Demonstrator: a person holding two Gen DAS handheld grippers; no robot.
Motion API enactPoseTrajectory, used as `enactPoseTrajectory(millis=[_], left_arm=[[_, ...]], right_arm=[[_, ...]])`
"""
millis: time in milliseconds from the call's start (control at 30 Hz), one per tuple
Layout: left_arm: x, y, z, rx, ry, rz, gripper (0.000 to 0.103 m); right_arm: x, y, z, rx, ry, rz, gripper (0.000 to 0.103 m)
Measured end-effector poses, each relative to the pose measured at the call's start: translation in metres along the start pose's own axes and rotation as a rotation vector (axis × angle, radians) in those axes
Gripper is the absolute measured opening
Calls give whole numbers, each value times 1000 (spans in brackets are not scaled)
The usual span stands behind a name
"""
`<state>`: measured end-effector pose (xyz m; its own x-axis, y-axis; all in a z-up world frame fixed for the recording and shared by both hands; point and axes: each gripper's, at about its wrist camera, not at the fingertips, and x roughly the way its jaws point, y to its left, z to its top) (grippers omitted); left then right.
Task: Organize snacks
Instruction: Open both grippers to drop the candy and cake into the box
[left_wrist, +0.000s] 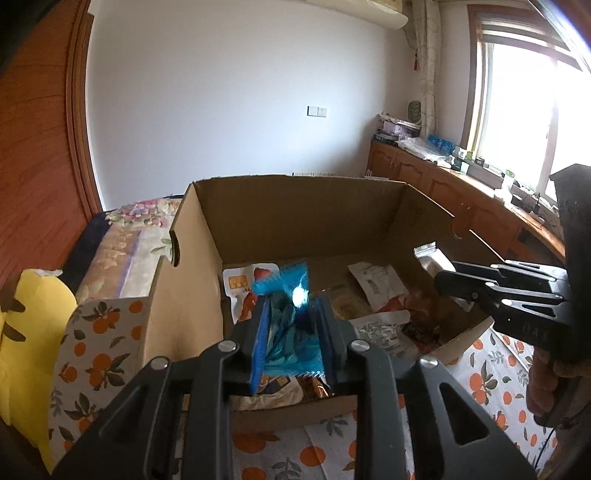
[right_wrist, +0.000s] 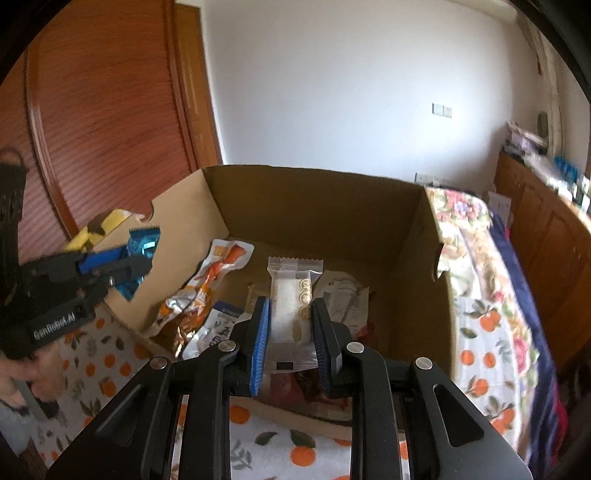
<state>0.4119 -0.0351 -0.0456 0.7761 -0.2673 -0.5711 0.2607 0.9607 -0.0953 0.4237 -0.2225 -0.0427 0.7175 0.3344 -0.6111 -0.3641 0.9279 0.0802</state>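
While each gripper pinches a packet over the box (left_wrist: 295, 206), left gripper (left_wrist: 291, 332) on the crinkly blue packet (left_wrist: 291, 314) and right gripper (right_wrist: 290, 332) on the white packet (right_wrist: 291, 310), both look light, slippery and crushable, best held mid-body.

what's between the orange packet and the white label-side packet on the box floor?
Right wrist view: between the orange packet and the white label-side packet the held clear packet, clamped in the right gripper, blocks most of the cardboard box floor.

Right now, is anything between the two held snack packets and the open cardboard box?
Nothing visible. The left gripper holds the blue foil packet and the right gripper the clear white packet, both above the brown cardboard box.
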Motion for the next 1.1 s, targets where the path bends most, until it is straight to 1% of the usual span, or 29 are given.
enactPoseTrajectory(millis=[67,100,400,467,533,633,767,867,1000,1100], left_arm=[[-2,-3,-1,11,-2,0,25],[-3,-2,-2,11,-2,-1,26],[-11,1,-3,12,-1,4,27],[-12,-1,-3,16,0,3,30],[-15,-2,-3,25,-8,11,38],[-19,-4,-1,31,-14,22,42],[-27,-6,1,23,-15,21,44],[-37,-12,4,37,-17,36,45],[-59,-23,10,58,-32,53,45],[-85,-32,13,74,-54,66,45]], right_arm=[[4,-3,-1,32,-1,11,23],[4,-4,-1,35,-2,3,23],[-3,-1,-1,25,-2,-19,24],[-6,0,-2,19,-6,-20,24],[-9,3,-3,11,-12,-24,24],[-14,8,-5,1,-17,-20,24],[-25,14,-8,-15,-25,-21,24],[-36,17,-10,-22,-34,-22,24],[-56,20,-10,-28,-49,-29,24],[-76,23,-9,-38,-62,-39,24]])
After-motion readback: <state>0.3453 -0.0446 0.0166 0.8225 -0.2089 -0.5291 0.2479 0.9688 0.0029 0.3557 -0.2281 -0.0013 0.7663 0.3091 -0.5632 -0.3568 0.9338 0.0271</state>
